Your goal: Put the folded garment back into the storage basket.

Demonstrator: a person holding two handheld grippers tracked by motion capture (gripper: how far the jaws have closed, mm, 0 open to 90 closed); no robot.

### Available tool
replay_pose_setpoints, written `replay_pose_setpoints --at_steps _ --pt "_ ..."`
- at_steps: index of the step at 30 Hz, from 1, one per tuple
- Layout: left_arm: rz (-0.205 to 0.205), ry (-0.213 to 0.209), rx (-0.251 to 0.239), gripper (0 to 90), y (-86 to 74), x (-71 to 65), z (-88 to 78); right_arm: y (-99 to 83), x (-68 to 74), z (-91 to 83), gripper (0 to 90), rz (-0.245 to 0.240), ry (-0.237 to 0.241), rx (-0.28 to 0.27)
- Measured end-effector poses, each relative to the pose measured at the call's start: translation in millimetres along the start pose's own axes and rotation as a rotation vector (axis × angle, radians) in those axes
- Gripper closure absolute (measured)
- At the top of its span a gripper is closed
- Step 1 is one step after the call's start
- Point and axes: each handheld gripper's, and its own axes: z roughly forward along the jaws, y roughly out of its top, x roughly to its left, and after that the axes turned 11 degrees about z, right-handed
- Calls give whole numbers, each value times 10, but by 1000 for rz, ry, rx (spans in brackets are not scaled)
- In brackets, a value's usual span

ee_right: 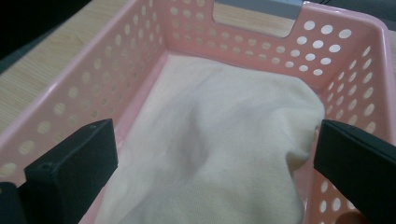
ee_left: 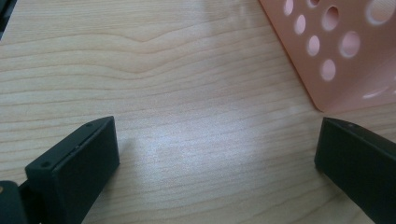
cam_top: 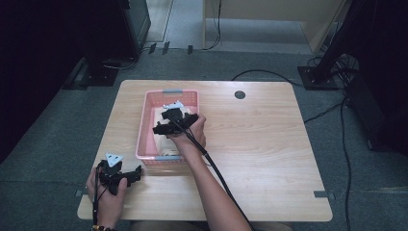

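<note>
Right gripper [cam_top: 166, 126] sits over the pink perforated basket [cam_top: 144, 126] at frame centre in the high view, jaws spread wide with nothing between the pads. Cream cloth [ee_right: 210, 154] lies loose in the basket, covering most of its floor; in the right gripper view it bunches up toward the right wall, under and between the open jaws, not pinched. Basket has grey handle inserts on both short ends.

Left gripper [cam_top: 126, 177] is at lower left of the high view, resting low on the wooden table [cam_top: 260, 144], just off the basket's near-left corner. Its jaws are also apart, over bare wood; basket corner visible upper right in the left gripper view.
</note>
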Motion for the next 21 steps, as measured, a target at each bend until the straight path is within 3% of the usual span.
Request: replay_pose_setpoints --at_steps 10,21 --pt "0 0 0 0 0 0 -1 84 -126 -179 0 43 -3 -37" --pt "0 0 0 0 0 0 0 45 -505 -298 0 68 -53 -44"
